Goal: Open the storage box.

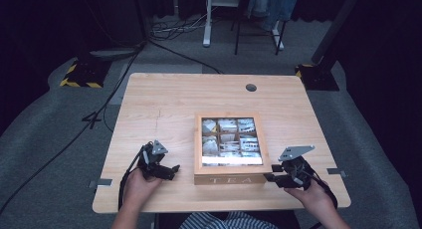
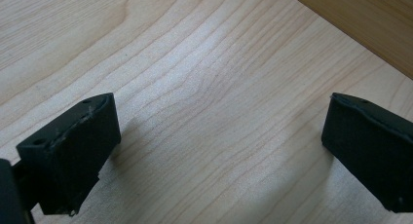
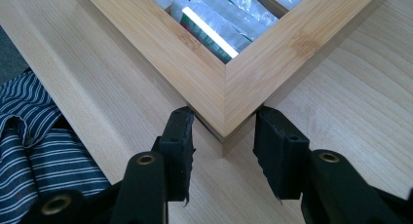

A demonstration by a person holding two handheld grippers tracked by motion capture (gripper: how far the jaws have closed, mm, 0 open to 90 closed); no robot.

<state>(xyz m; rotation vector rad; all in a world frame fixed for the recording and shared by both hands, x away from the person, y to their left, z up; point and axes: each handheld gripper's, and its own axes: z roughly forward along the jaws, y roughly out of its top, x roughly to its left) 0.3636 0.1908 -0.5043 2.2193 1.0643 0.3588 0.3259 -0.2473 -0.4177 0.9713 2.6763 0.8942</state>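
Observation:
A wooden tea box (image 1: 231, 179) with a clear lid and "TEA" on its front stands in the middle of the table, with several packets (image 1: 229, 139) in its compartments. My right gripper (image 1: 271, 173) is at the box's front right corner. In the right gripper view that corner (image 3: 204, 73) sits between the jaws of the right gripper (image 3: 221, 119), and both pads touch its two faces. My left gripper (image 1: 171, 170) rests left of the box with its jaws wide apart. The left gripper (image 2: 221, 109) has bare table between its fingers, and the box's side (image 2: 370, 19) lies ahead of it.
The light wooden table (image 1: 159, 99) has a round cable hole (image 1: 251, 87) at the back. A person's striped clothing (image 3: 34, 136) lies just past the table's near edge. Cables and stand feet lie on the grey floor (image 1: 50, 124) around the table.

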